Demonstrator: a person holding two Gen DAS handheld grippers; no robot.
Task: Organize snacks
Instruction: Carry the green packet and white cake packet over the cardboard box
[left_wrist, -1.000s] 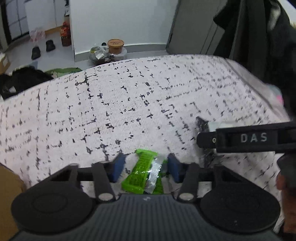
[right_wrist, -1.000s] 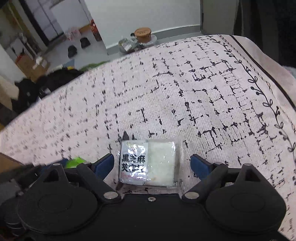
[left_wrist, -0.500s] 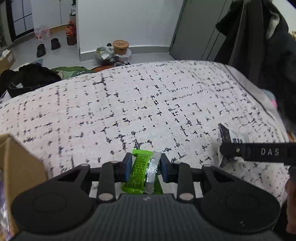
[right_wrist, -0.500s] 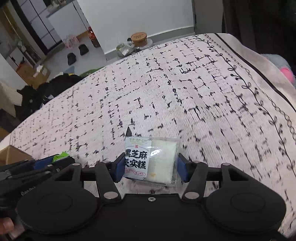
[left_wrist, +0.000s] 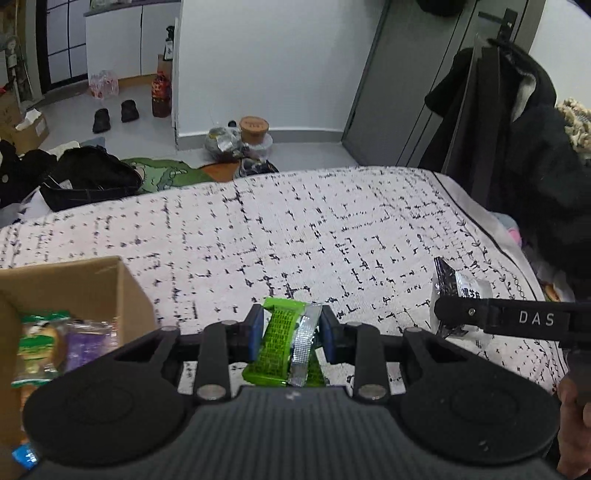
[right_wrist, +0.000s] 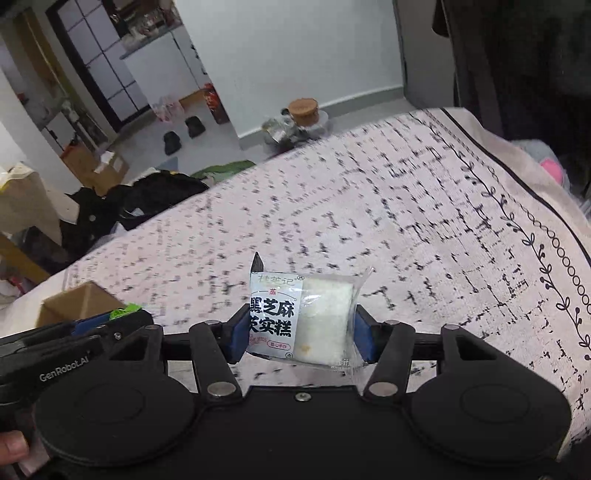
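Note:
My left gripper (left_wrist: 291, 334) is shut on a green snack bar (left_wrist: 275, 341) with a silver seam, held above the patterned bedspread (left_wrist: 295, 229). My right gripper (right_wrist: 297, 332) is shut on a white cake packet (right_wrist: 301, 319) with black Chinese lettering, also lifted off the bedspread (right_wrist: 406, 206). That packet shows in the left wrist view (left_wrist: 458, 291) at the right, behind the right gripper's finger. A cardboard box (left_wrist: 77, 284) holding several wrapped snacks stands at the left, below the left gripper; its corner shows in the right wrist view (right_wrist: 70, 304).
The bed's far edge drops to a floor with a black bag (left_wrist: 88, 177), a green mat (left_wrist: 166, 173) and jars (left_wrist: 255, 129). Dark coats (left_wrist: 517, 129) hang at the right. A pink soft toy (right_wrist: 550, 166) lies beside the bed.
Both grippers closed on their snacks and lifted them off the bedspread. The left gripper moved left, bringing the cardboard box into view.

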